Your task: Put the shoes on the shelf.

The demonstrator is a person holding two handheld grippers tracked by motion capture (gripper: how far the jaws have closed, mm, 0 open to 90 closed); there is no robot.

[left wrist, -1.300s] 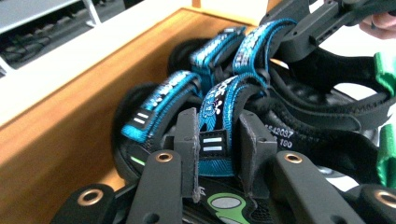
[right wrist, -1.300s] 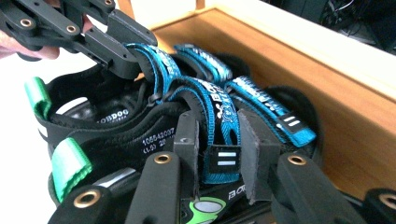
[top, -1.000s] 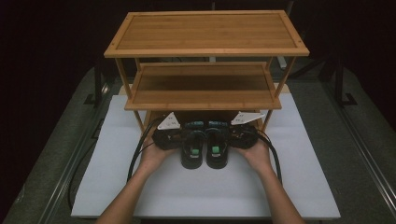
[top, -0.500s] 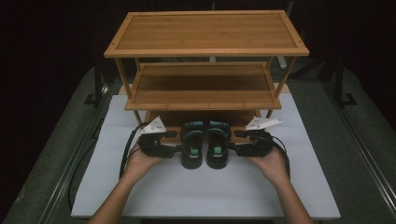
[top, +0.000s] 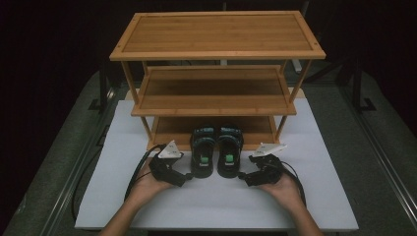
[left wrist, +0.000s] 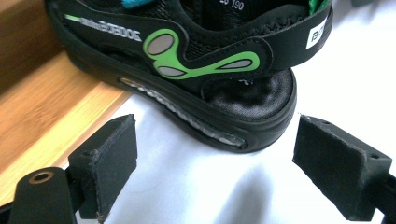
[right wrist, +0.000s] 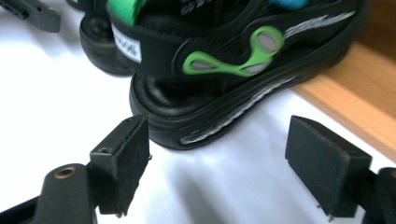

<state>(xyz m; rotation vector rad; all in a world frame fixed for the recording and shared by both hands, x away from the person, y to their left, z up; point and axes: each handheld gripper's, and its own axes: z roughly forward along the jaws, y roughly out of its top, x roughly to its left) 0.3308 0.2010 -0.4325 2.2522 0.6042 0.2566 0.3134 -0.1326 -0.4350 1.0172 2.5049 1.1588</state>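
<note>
My left tongs (top: 189, 177) stand released, the jaws having just been opening, with nothing pressed between them; in the left gripper view the heel of the left sandal (left wrist: 196, 70) lies just ahead of the parted jaws, clear of both. My right tongs (top: 242, 176) are likewise released, jaws having just been opening, and the right sandal (right wrist: 224, 70) sits just beyond them, untouched. In the high view both sandals, left (top: 203, 152) and right (top: 229, 152), lie side by side, toes on the lowest board of the bamboo shoe rack (top: 216, 34), heels on the white mat (top: 211, 206). The tongs flank the pair, one at each outer side. The mat covers the grey counter (top: 373, 147).
</note>
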